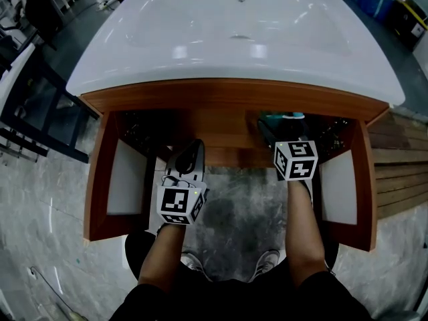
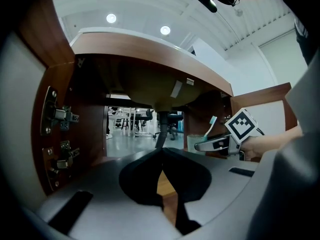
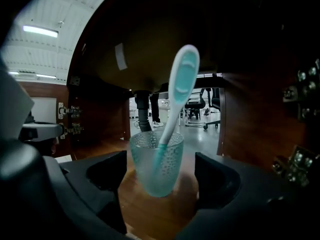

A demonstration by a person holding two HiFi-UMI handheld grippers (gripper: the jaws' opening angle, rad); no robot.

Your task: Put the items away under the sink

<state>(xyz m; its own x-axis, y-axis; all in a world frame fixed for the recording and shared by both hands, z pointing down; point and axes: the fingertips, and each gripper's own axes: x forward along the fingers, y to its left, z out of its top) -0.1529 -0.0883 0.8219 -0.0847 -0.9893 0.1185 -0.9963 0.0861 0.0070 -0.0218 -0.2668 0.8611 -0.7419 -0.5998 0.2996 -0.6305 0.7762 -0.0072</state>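
A frosted teal cup [image 3: 156,161] with a white-and-teal toothbrush [image 3: 176,91] leaning in it stands on the wooden floor [image 3: 160,214] of the cabinet under the sink. My right gripper [image 3: 159,170] is open around the cup, with a gap on each side. In the head view the cup [image 1: 281,118] shows just under the counter edge, ahead of the right gripper [image 1: 269,132]. My left gripper [image 1: 192,154] is at the cabinet's mouth, left of centre. Its jaws [image 2: 161,158] are shut with nothing between them. From it I see the cup [image 2: 196,142] and the right gripper [image 2: 214,144].
The white sink top [image 1: 234,39] overhangs the brown cabinet. Both doors stand open, left [image 1: 126,178] and right [image 1: 338,187]. A dark drain pipe [image 3: 143,115] comes down at the cabinet's middle. Hinges [image 2: 57,116] stick out from the left wall. The person's legs and shoes [image 1: 267,263] are below.
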